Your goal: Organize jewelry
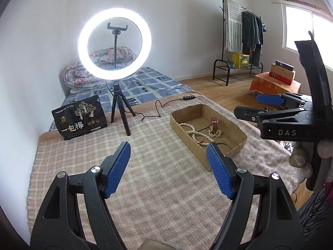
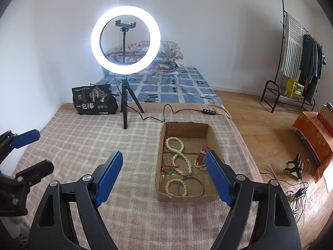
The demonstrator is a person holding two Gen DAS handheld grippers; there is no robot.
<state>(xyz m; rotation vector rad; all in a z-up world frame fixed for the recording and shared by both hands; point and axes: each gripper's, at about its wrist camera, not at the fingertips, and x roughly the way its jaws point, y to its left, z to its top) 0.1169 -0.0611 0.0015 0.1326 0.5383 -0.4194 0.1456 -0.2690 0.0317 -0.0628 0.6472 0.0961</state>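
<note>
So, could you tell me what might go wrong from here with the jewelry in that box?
The pearl strand loops over itself beside the red-corded pendant, so lifting one may drag the other. The metal bangle overlaps the bead bracelet, so a pinch could catch both. The cardboard box is light and low-walled; the open right gripper might nudge it across the blanket.

A pink-and-cream plaid blanket (image 2: 83, 137) carries a plain brown cardboard box (image 2: 184, 196) holding a cream pearl necklace (image 2: 177, 152), a red-brown watch strap (image 2: 203, 153) and a small green pendant (image 2: 170, 171). At the blanket's far left corner stands a black snack bag (image 2: 93, 101) printed in gold and white, beside a black tripod (image 2: 126, 104) with a glowing white ring light (image 2: 126, 39). Both grippers have ribbed blue pads (image 2: 109, 176) on black frames.
</note>
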